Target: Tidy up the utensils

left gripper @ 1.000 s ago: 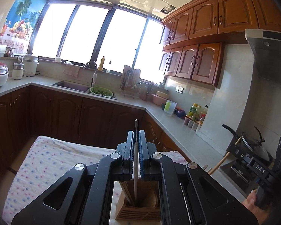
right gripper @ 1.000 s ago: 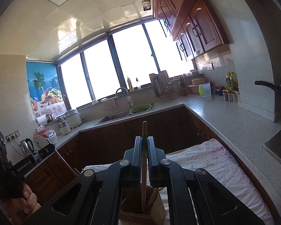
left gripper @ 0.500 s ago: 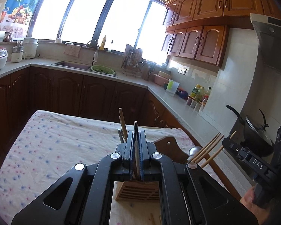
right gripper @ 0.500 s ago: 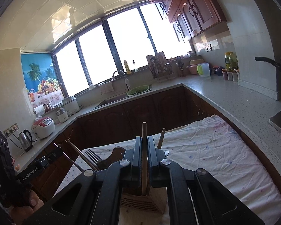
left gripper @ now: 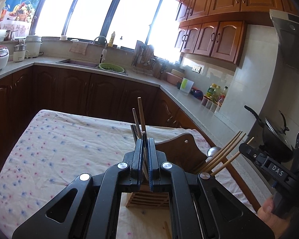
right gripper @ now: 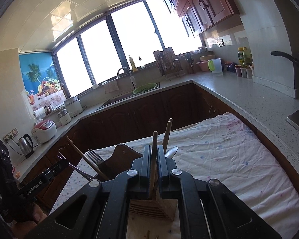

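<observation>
My left gripper [left gripper: 145,141] is shut on a thin dark metal utensil handle [left gripper: 143,134], held upright over a slatted wooden utensil holder [left gripper: 147,198] on the flowered tablecloth. Other sticks [left gripper: 141,114] stand just behind it. My right gripper [right gripper: 154,148] is shut on a wooden chopstick [right gripper: 154,139], its lower end inside the same holder [right gripper: 153,207]. A dark wooden holder [left gripper: 184,151] beside it carries chopsticks [left gripper: 223,153] and a spoon; in the right wrist view it [right gripper: 121,157] shows a fork [right gripper: 92,155].
The table [left gripper: 59,149] is covered by a white flowered cloth and stands in a kitchen with brown cabinets. A counter [right gripper: 249,97] with bottles and a pan runs along the right. A loose chopstick [left gripper: 166,229] lies on the cloth near me.
Both grippers have tilted and lowered toward the table, bringing their utensils down into the slatted holder. The second holder with chopsticks and fork has come into view.
</observation>
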`<state>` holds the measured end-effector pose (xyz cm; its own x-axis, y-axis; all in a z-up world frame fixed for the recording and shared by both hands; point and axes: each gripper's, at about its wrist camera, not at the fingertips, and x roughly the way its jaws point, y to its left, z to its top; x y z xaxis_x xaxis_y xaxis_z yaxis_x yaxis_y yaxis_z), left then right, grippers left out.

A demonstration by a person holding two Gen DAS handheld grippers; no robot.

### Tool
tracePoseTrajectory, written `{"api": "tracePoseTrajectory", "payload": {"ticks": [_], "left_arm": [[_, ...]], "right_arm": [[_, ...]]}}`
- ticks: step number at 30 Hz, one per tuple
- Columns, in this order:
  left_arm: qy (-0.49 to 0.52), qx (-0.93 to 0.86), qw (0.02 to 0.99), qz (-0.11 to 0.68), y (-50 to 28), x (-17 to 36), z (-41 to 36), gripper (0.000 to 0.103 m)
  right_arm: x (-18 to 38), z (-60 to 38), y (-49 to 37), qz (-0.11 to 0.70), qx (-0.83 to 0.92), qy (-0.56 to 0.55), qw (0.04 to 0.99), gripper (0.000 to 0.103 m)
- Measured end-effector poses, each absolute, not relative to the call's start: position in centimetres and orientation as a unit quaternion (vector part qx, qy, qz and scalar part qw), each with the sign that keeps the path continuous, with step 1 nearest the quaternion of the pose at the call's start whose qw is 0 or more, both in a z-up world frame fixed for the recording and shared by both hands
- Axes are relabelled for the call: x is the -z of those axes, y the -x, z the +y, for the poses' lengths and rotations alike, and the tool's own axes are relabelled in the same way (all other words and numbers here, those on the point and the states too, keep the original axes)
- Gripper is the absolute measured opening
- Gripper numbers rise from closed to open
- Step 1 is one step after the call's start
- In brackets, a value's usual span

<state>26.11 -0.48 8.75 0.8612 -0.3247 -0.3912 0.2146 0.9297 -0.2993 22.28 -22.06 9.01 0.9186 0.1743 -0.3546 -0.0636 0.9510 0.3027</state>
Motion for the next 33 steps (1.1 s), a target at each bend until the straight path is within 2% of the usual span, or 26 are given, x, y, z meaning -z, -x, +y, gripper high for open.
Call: {"api": "tracePoseTrajectory", "payload": {"ticks": [8,11,13,14,15,17,19,22,24,26,33], "left_arm": [[0.127,0.15,0.952,0.235,-26.5,-9.0,-0.2,0.004],[0.131,0.151,0.95,0.241,-26.3,-9.1,0.2,0.004],[0.132,0.151,0.95,0.242,-25.8,-9.2,0.4,0.01],[0.133,0.15,0.949,0.241,-25.4,-9.3,0.6,0.021],[0.133,0.147,0.95,0.24,-24.9,-9.3,0.8,0.036],[0.136,0.137,0.953,0.231,-23.6,-9.2,1.4,0.052],[0.14,0.132,0.954,0.231,-22.4,-8.9,2.0,0.055],[0.141,0.122,0.953,0.24,-20.6,-7.9,2.8,0.063],[0.139,0.115,0.952,0.246,-19.3,-7.1,3.1,0.069],[0.135,0.107,0.952,0.251,-18.1,-6.3,3.4,0.074],[0.131,0.1,0.952,0.259,-14.3,-5.0,3.9,0.08]], "right_arm": [[-9.0,-22.1,-22.4,0.197,-0.063,-0.148,0.967,0.006],[-9.0,-22.3,-22.5,0.204,-0.068,-0.157,0.964,0.01],[-8.9,-22.5,-22.3,0.205,-0.069,-0.165,0.962,0.011],[-8.9,-22.7,-22.1,0.205,-0.069,-0.167,0.962,0.012],[-8.9,-22.8,-21.8,0.203,-0.069,-0.169,0.962,0.017],[-9.0,-22.9,-20.9,0.198,-0.07,-0.173,0.962,0.032],[-8.9,-23.0,-20.0,0.192,-0.073,-0.175,0.963,0.056],[-8.2,-23.2,-18.3,0.187,-0.075,-0.181,0.963,0.073],[-7.4,-23.4,-17.2,0.19,-0.076,-0.188,0.961,0.08],[-6.6,-23.3,-16.2,0.194,-0.078,-0.195,0.958,0.08],[-4.1,-22.2,-12.0,0.203,-0.086,-0.189,0.957,0.082]]}}
